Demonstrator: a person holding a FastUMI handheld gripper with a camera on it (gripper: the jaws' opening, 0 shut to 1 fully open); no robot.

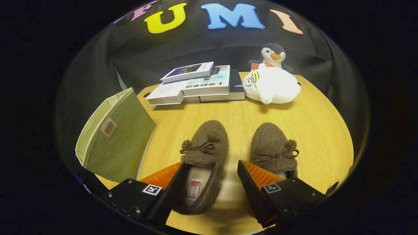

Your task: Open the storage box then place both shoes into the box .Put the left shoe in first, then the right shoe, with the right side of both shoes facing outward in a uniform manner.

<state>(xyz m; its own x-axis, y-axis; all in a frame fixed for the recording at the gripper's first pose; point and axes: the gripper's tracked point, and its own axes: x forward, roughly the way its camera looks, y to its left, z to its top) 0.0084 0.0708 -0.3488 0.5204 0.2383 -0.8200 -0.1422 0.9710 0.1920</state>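
Note:
Two brown fuzzy slippers with bows and pompoms stand side by side on the wooden table, toes pointing away from me. The left shoe (204,153) lies between my fingers, its heel opening near the left finger (163,178). The right shoe (273,148) sits just behind the right finger (258,176). My gripper (210,182) is open, its jaws wide apart around the left shoe, and I see no pressing contact. The green fabric storage box (116,137) stands left of the shoes with its lid shut.
Beyond the shoes lies a stack of books (196,85). A white plush seal (271,85) and a penguin toy (272,55) sit at the far right. Bare table (320,137) lies right of the shoes, and the table's left edge runs under the box.

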